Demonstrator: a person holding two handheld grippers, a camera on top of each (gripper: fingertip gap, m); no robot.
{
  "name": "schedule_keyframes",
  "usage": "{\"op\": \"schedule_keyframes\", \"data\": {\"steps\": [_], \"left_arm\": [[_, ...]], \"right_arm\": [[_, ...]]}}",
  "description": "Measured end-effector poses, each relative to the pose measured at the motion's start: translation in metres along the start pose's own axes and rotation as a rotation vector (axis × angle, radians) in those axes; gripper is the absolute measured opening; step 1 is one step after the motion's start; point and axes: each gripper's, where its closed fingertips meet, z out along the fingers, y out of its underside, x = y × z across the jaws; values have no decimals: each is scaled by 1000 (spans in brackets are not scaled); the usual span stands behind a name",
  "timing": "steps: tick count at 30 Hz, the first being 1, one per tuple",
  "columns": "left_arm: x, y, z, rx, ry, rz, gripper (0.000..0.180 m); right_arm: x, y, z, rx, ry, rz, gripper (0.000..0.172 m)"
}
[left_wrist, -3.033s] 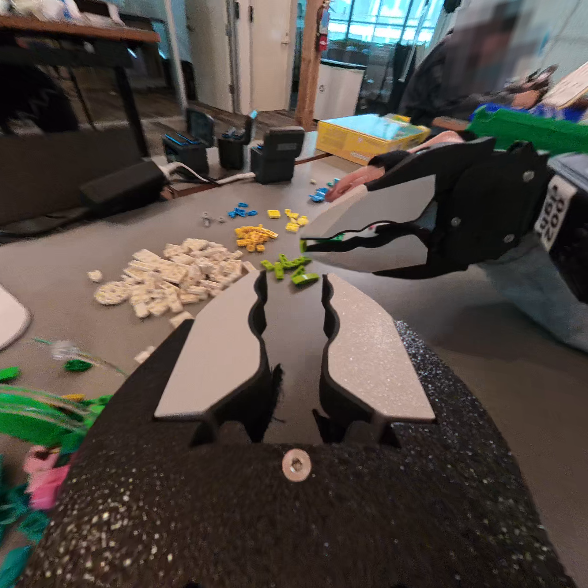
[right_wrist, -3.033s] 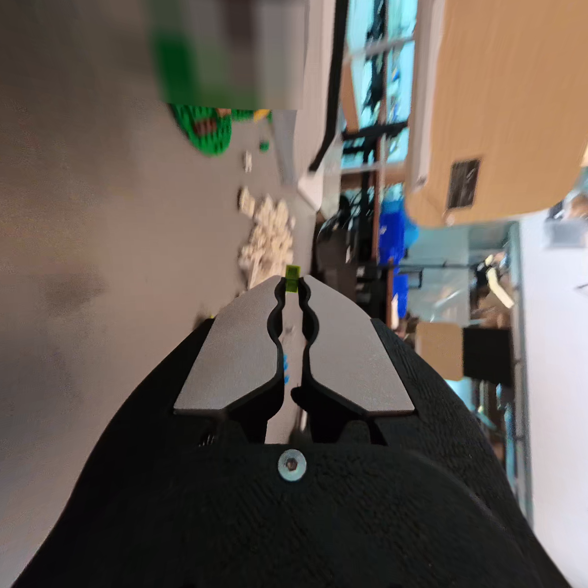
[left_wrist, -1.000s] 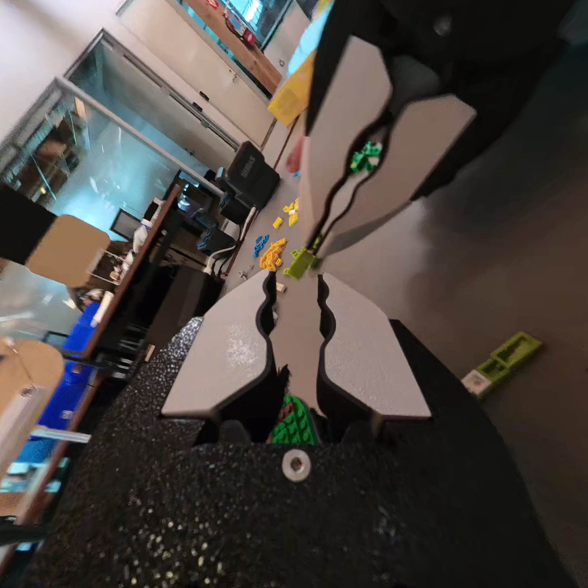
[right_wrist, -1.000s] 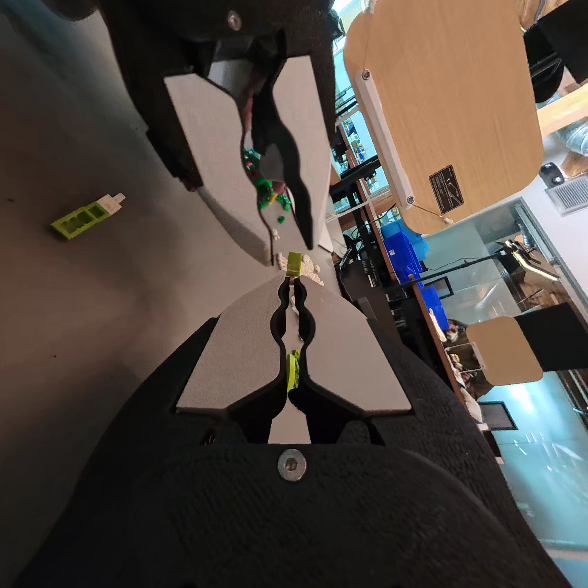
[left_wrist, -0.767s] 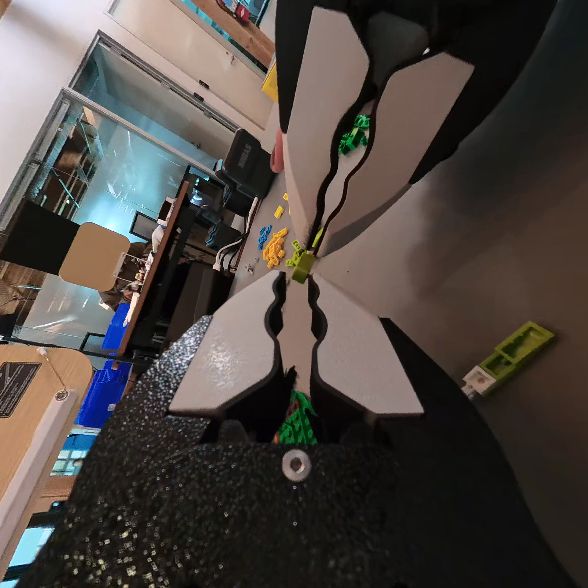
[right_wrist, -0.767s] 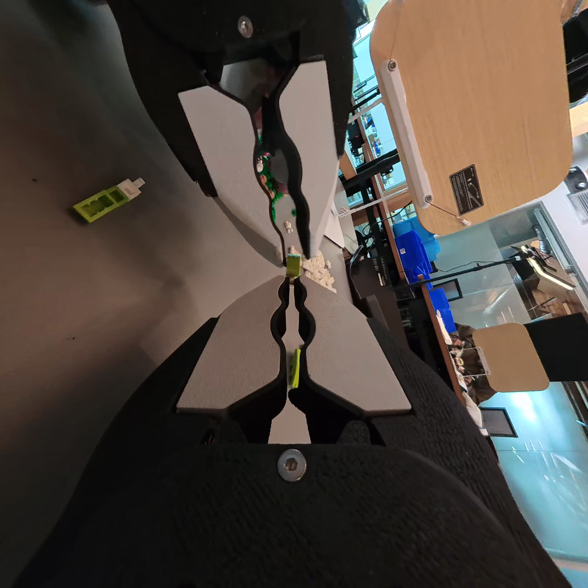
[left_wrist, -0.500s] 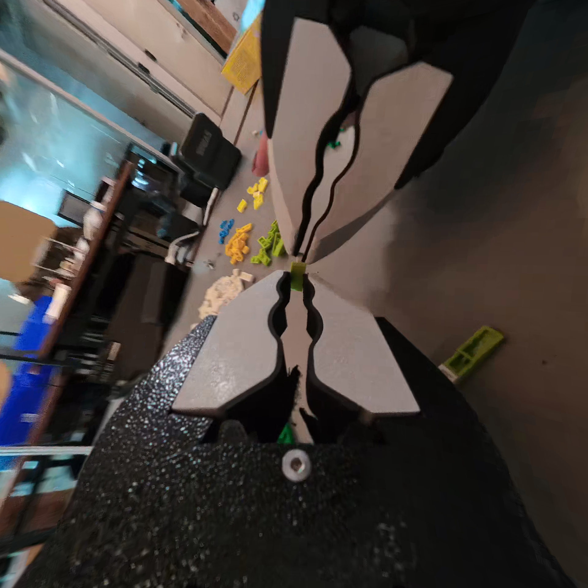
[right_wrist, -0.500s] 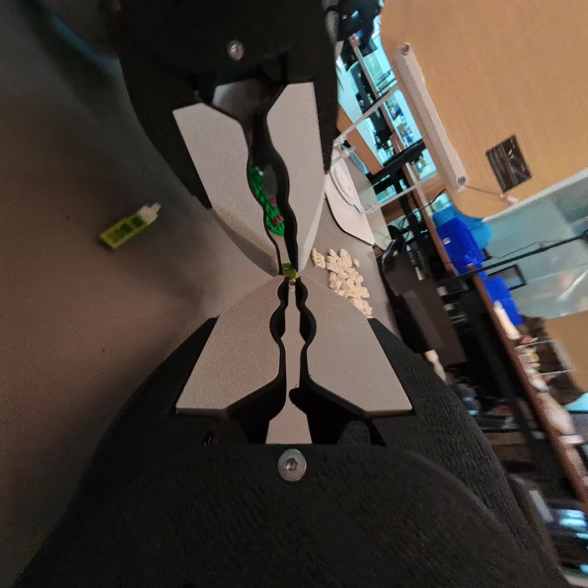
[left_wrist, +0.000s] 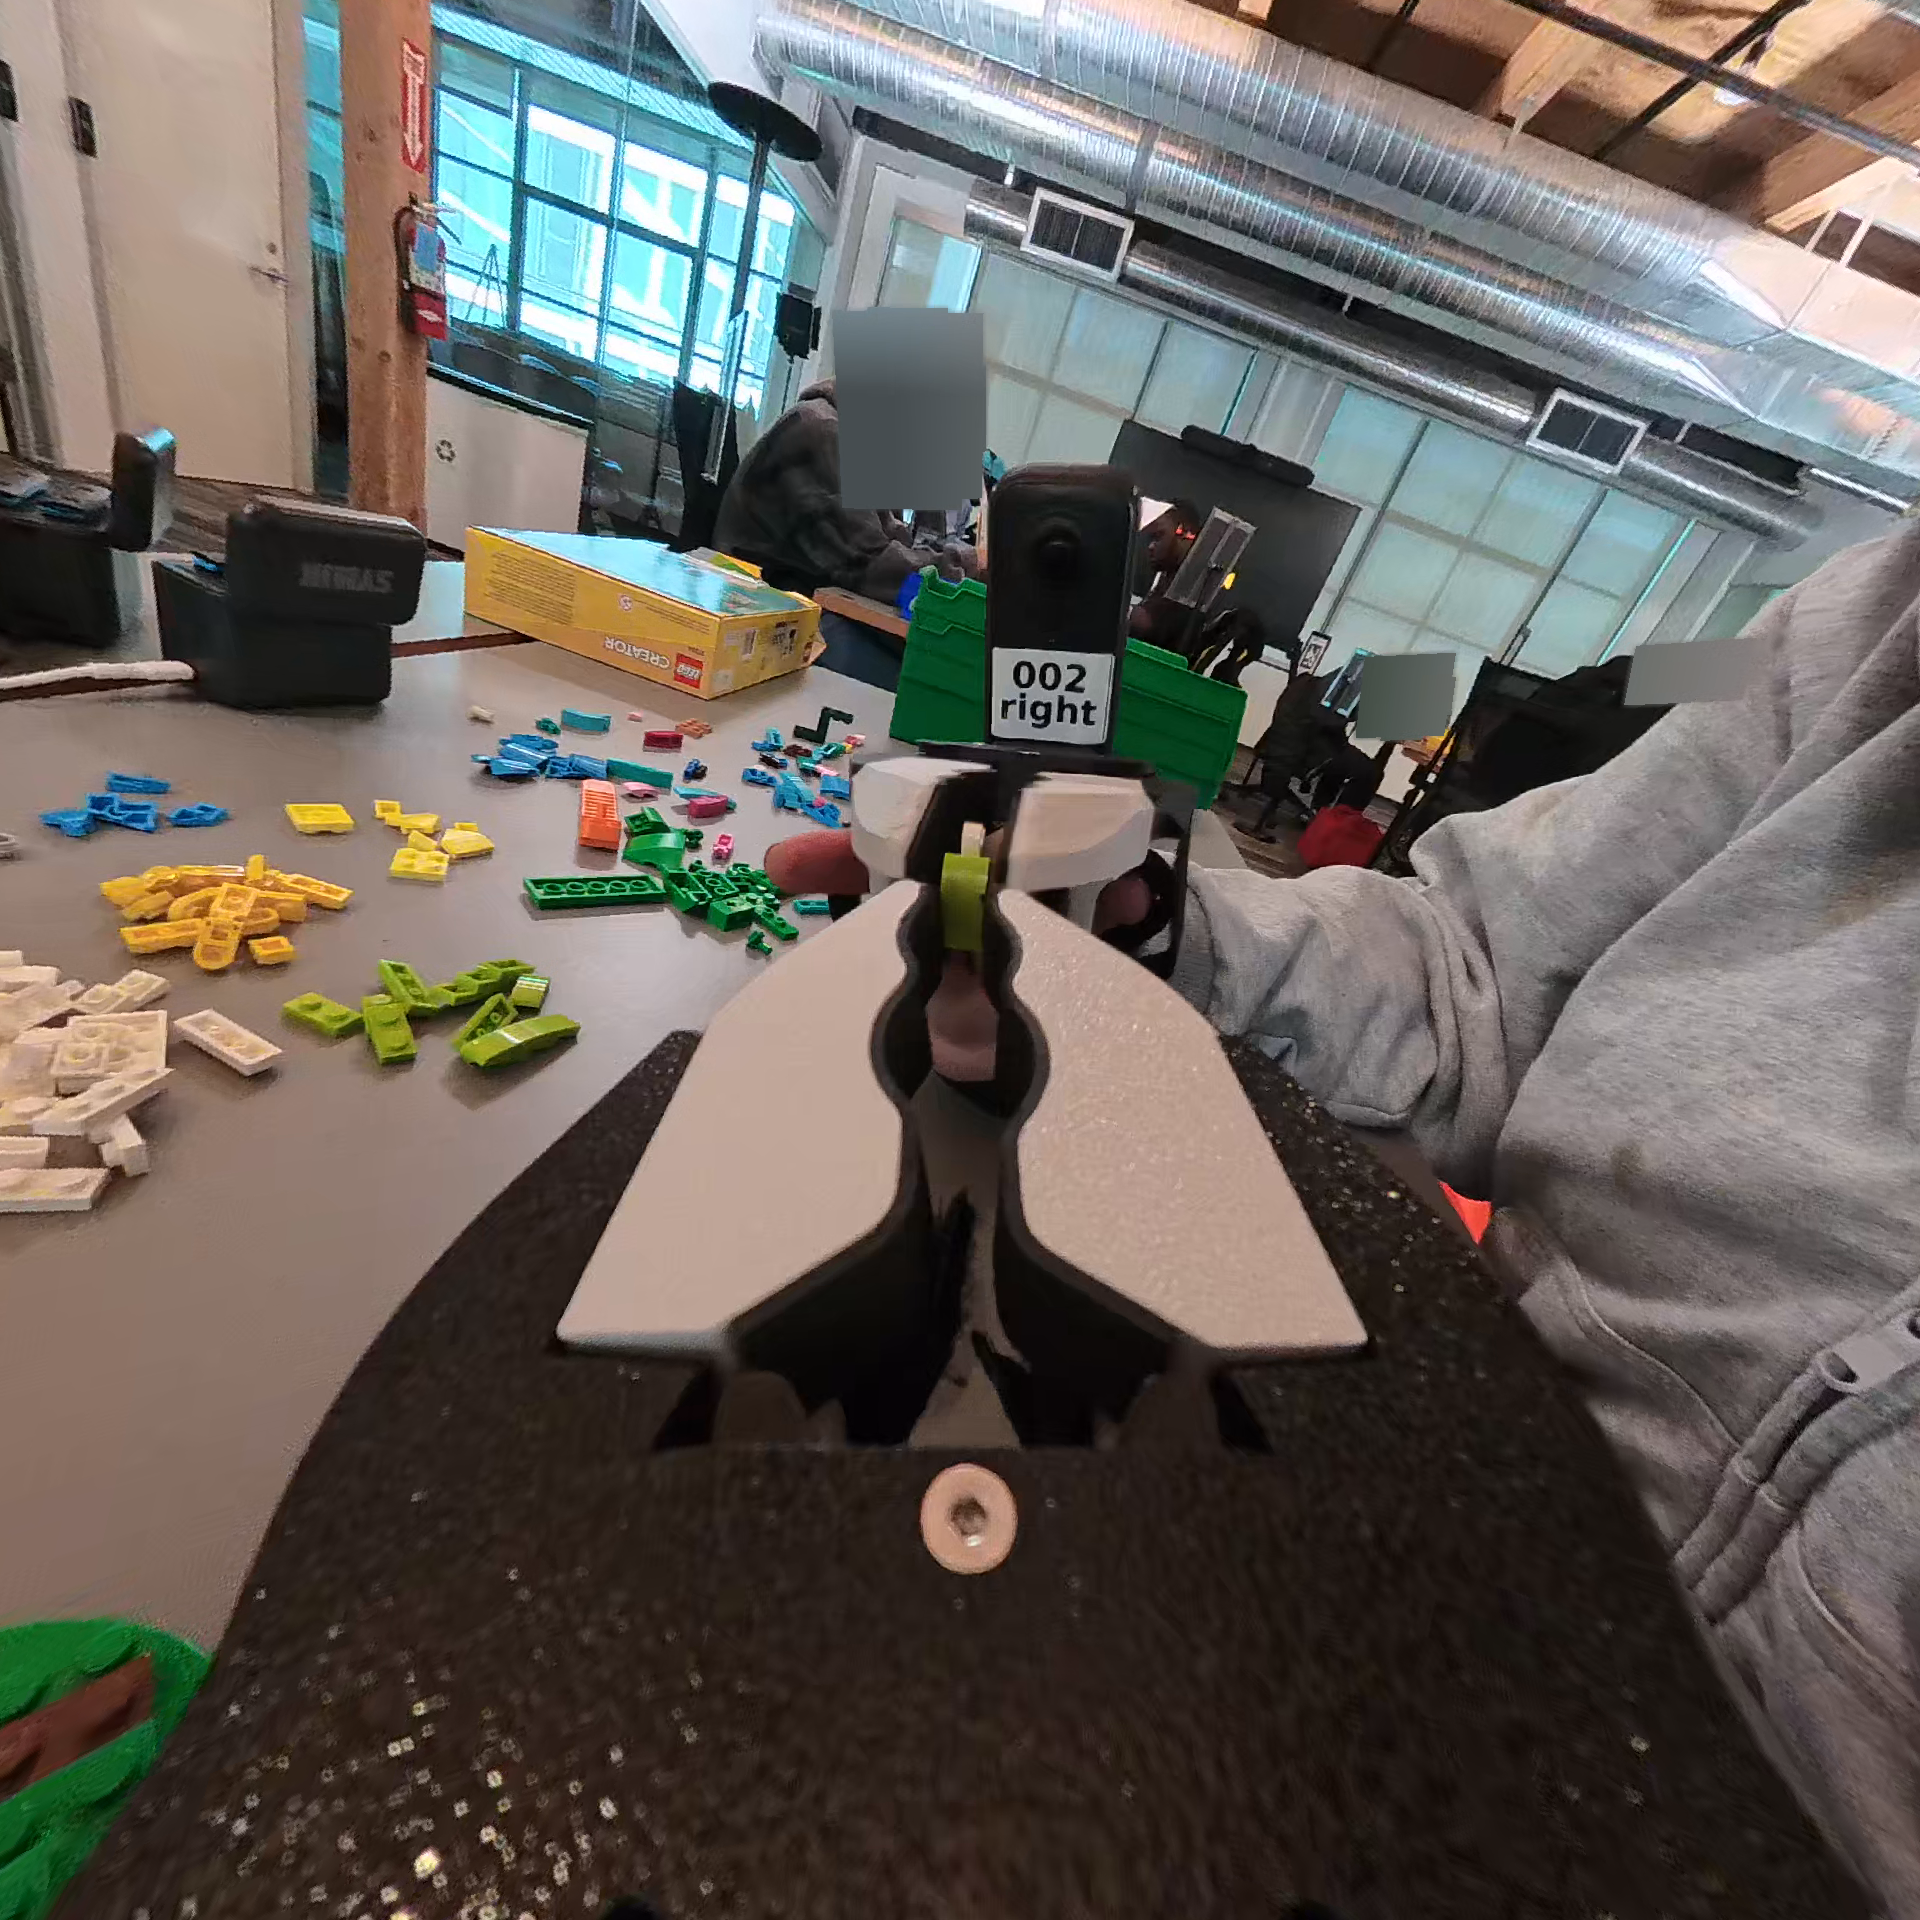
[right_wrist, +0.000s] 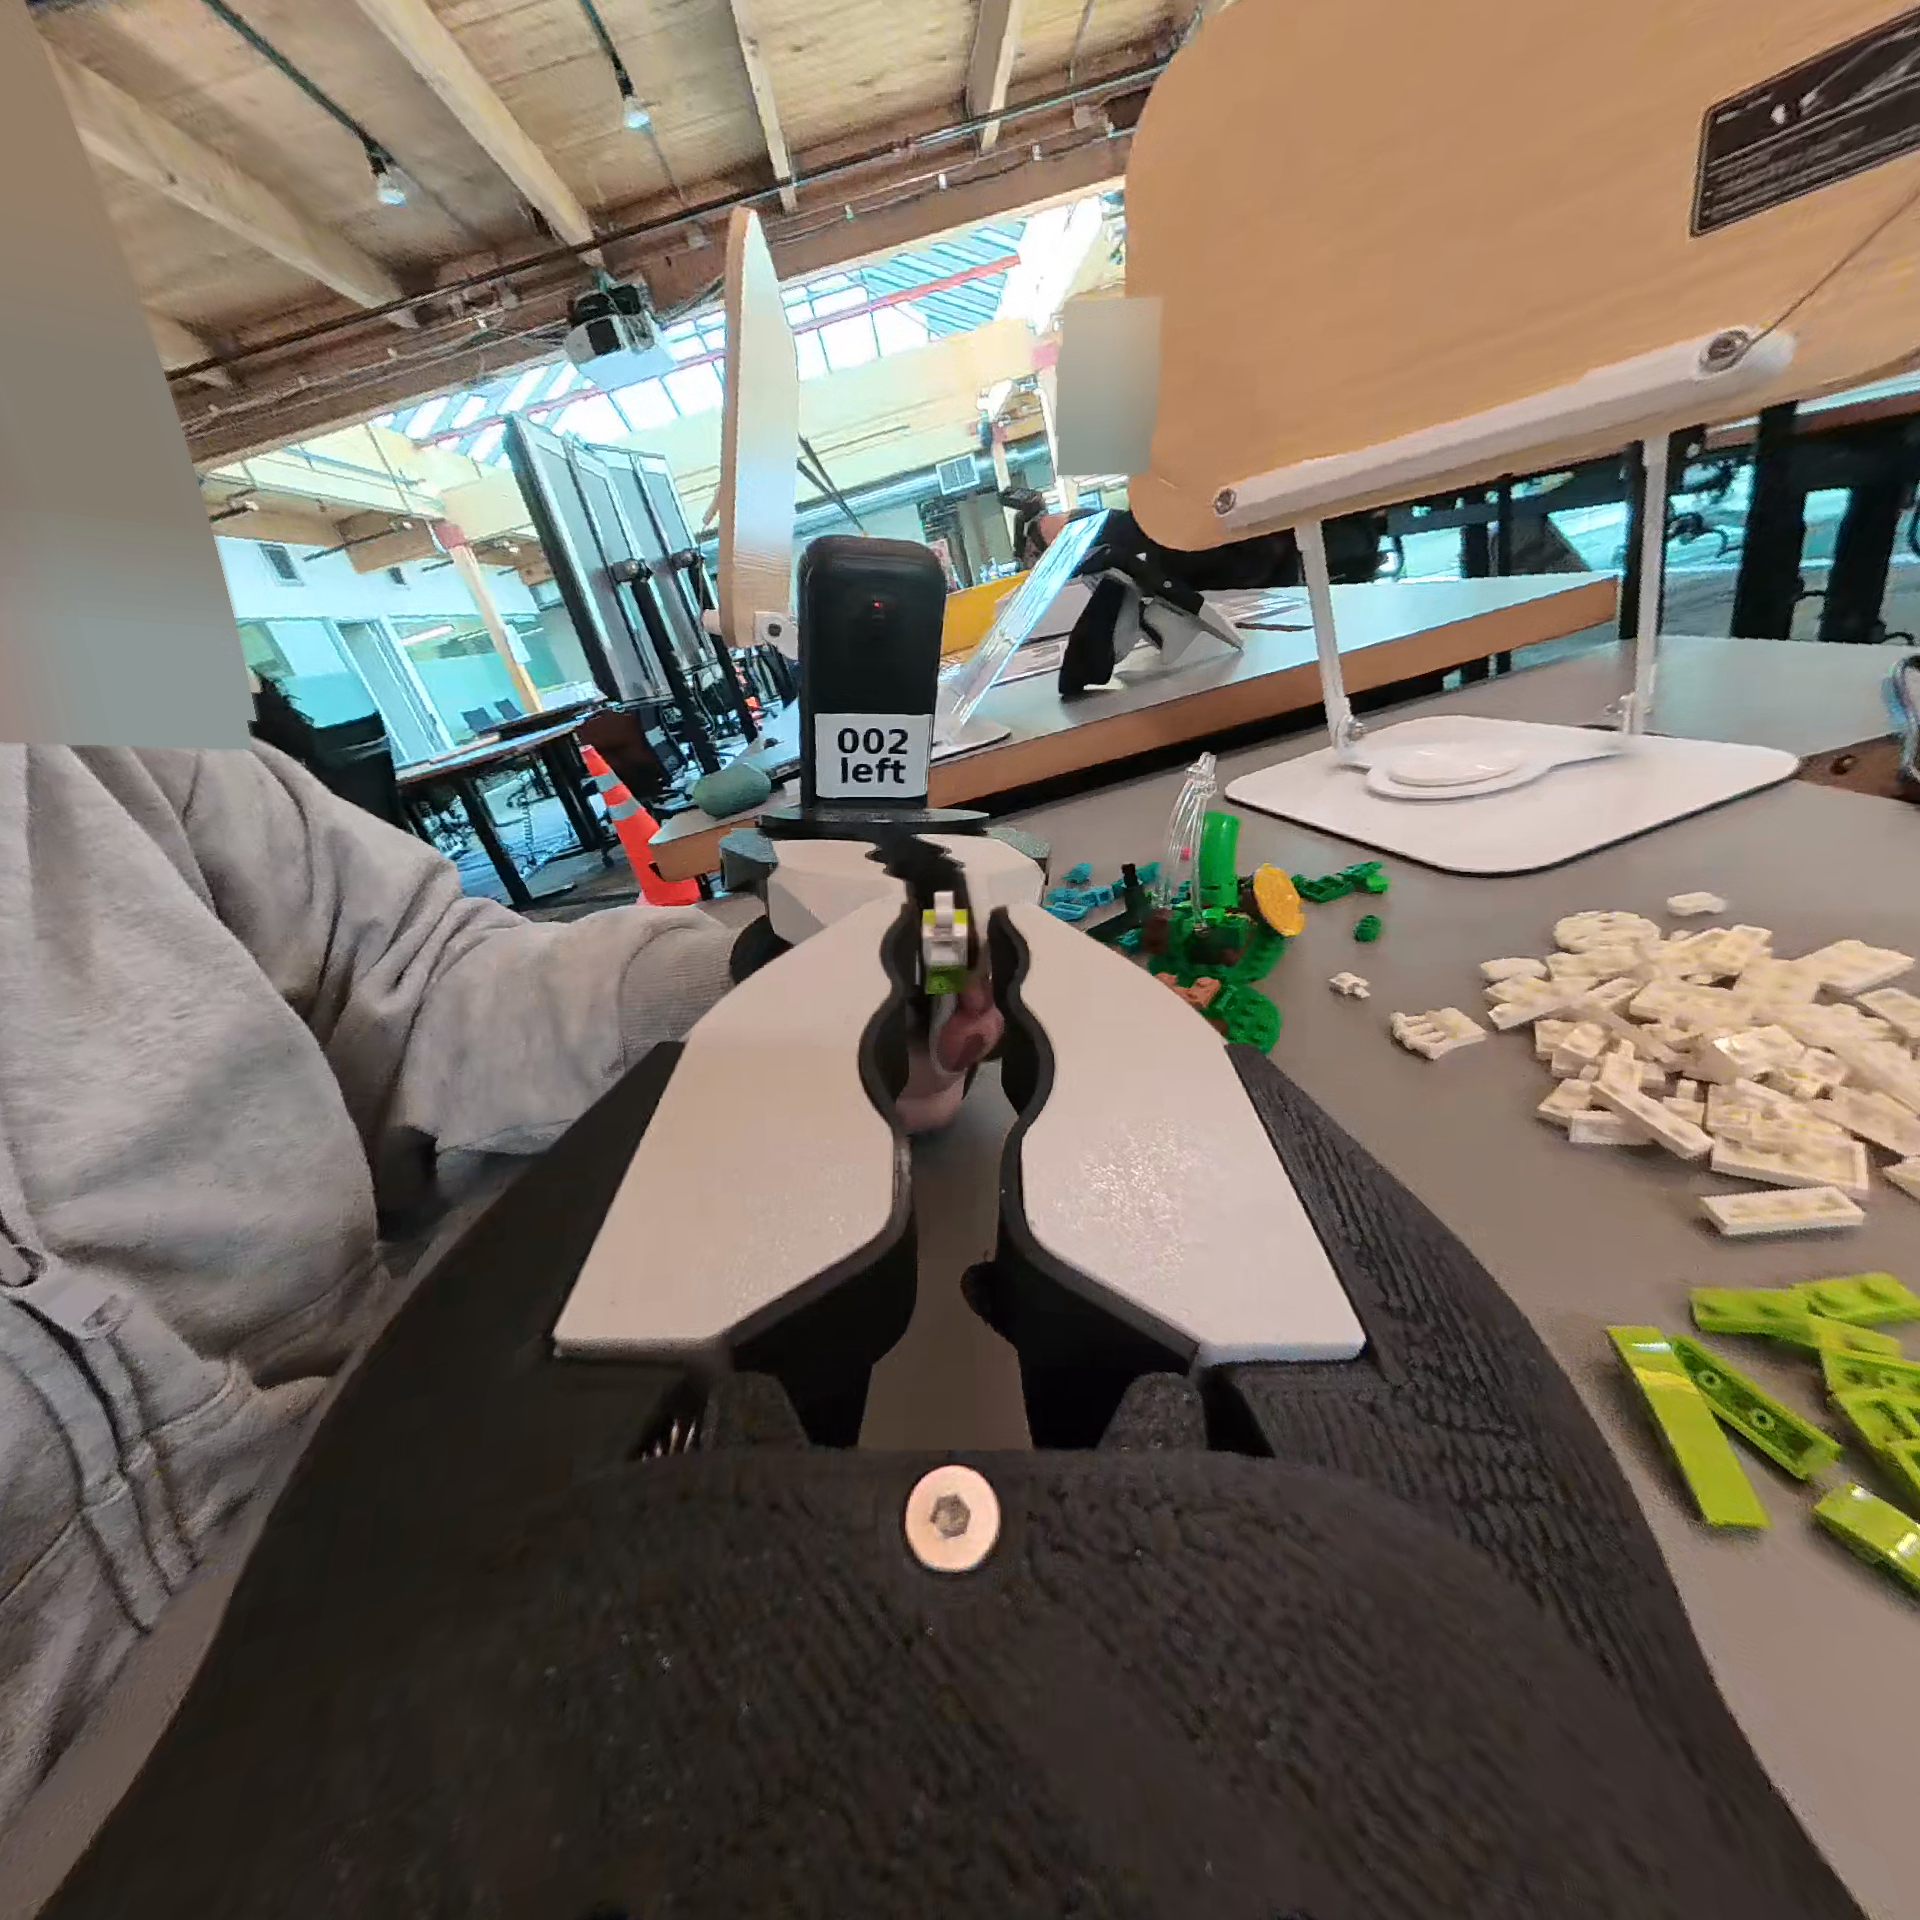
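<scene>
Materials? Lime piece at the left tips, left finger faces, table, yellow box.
lime piece: hard moulded plastic, smooth with a slight sheen; looks like a toy brick part.
finger faces: pale grey, matte, fine sparkly grain; maybe printed plastic or a coating, can't tell.
table: flat grey, smooth, matte; probably laminate.
yellow box: printed cardboard, slightly glossy, folded edges.

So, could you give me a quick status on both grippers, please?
Left gripper shut on small lime-and-white brick piece. Right gripper open, fingers flanking that piece, not pressing. Loose lime bricks on table beside.
</scene>
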Motion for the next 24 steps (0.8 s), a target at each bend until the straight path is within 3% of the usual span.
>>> {"op": "schedule_keyframes", "data": {"steps": [2,9,15,24], "left_arm": [[0,0,1,2,-4,-10,7],[-1,-3,0,35,9,-48,6],[-1,2,2,0,-11,-4,6],[-1,-4,0,39,-4,-24,6]], "right_arm": [[-1,0,-1,-5,1,-22,7],[3,0,-6,-18,0,-11,13],[-1,2,-4,-22,-17,1,6],[0,2,-7,-28,-33,17,10]]}}
